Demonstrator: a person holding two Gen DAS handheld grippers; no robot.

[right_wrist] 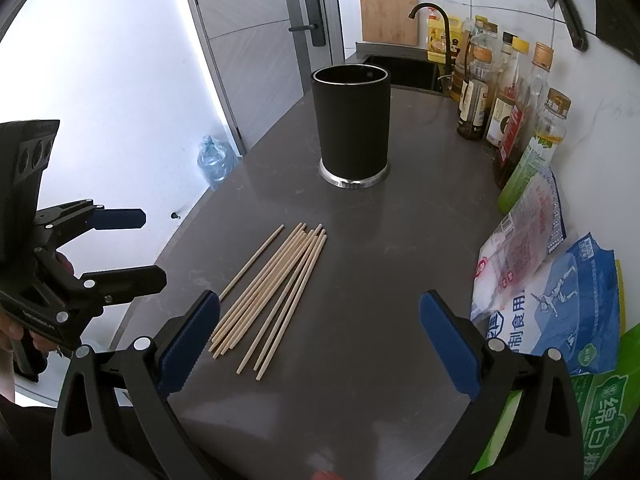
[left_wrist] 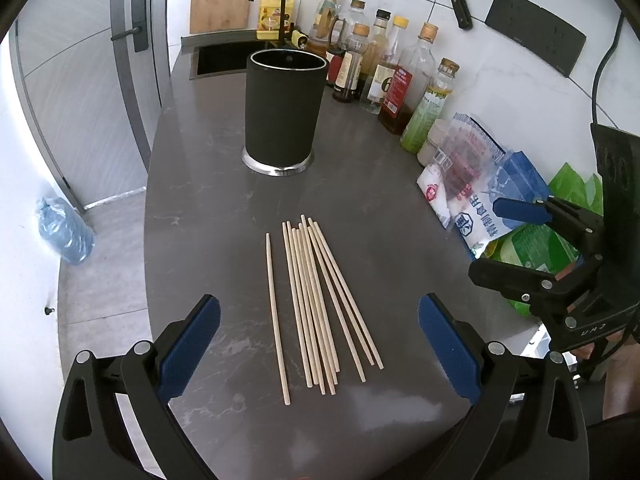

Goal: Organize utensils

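Grey stone counter (left_wrist: 208, 208) runs back to a sink (left_wrist: 220, 58) with a black tap (left_wrist: 276, 0). One black round holder (left_wrist: 282, 110) with a steel base ring stands upright mid-counter, nothing visible inside. Row of about nine bottles (left_wrist: 396, 76) along the wall on the right, several plastic bags (left_wrist: 480, 184) nearer. Left gripper (left_wrist: 319, 346) hovers low over the near counter edge, fingers spread wide, holding nothing, the chopsticks lying between and ahead of its blue pads (left_wrist: 188, 348). Right gripper (right_wrist: 319, 346) hovers level beside it, also wide open and empty, aimed at bare counter right of the pile; a hand (right_wrist: 12, 332) grips the left tool's handle. Chopsticks (left_wrist: 316, 304): about ten, flat on the counter, well short of the holder, nine loosely overlapping, one apart on the left.
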